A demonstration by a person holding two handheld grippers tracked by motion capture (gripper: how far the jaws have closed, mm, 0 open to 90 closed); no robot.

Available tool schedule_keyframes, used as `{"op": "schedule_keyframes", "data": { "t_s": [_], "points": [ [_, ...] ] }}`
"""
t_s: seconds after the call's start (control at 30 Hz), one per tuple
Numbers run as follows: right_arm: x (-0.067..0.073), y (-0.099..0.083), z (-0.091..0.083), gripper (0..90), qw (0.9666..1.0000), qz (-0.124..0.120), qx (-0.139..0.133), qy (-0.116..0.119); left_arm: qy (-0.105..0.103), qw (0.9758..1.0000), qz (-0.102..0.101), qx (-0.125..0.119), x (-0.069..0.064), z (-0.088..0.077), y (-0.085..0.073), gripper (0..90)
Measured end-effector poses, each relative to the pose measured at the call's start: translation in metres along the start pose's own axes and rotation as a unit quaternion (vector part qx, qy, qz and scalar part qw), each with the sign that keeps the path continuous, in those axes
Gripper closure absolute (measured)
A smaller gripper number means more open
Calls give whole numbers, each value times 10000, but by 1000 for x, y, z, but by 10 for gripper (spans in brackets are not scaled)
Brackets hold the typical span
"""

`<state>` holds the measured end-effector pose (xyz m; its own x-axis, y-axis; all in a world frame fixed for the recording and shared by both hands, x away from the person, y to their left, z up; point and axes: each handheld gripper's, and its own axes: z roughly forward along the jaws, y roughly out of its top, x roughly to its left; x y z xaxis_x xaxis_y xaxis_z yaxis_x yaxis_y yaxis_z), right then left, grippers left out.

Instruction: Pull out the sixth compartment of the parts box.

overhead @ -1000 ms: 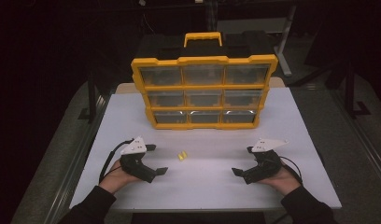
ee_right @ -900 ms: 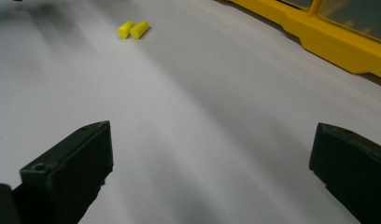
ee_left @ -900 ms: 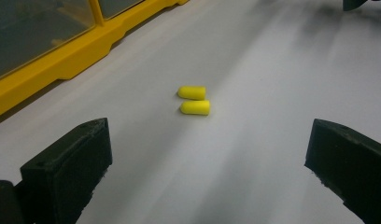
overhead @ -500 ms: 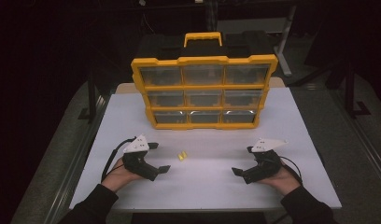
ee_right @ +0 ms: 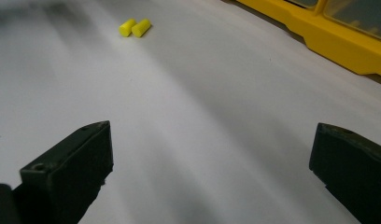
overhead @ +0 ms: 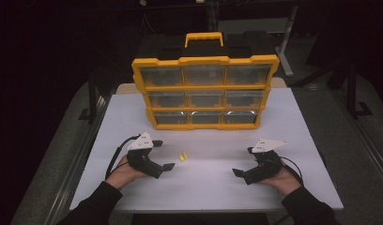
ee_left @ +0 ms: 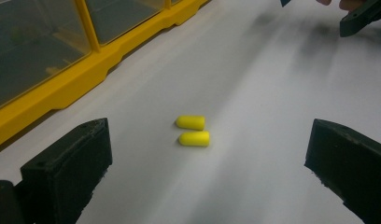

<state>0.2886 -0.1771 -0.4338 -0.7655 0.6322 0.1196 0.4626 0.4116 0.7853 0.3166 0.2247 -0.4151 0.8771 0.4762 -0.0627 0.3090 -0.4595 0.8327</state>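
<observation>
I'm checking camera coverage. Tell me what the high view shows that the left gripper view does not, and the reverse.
High view alone: the organizer's black top and yellow handle, all nine drawers, both forearms, the whole white table.

Left gripper view alone: its own open left claw close up, and the two yellow earplugs seen as separate pieces lying side by side.

Shared: the earplugs, the organizer's yellow frame, the white tabletop, and the right claw.

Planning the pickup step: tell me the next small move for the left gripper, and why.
Probably ease the left gripper forward over the two yellow earplugs. Its fingers are spread wide, the plugs lie side by side on the white table just ahead between them, and nothing is held. The right gripper sits farther off.
</observation>
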Motion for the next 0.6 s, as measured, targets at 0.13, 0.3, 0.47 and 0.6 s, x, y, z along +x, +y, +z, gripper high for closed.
{"op": "schedule_keyframes", "data": {
  "t_s": [0.13,0.3,0.47,0.6],
  "points": [
    [1,0,1,0,10000,-16,13,10,-3,10000,46,-10,0,2,2,0],
    [1,0,1,0,10000,-21,29,16,-18,10000,48,-20,0,6,5,0],
    [1,0,1,0,10000,-13,25,21,-34,9999,98,-31,-1,11,10,0],
    [1,0,1,0,10000,-13,28,31,-47,9999,87,-46,-1,15,11,0]
  ]
}}
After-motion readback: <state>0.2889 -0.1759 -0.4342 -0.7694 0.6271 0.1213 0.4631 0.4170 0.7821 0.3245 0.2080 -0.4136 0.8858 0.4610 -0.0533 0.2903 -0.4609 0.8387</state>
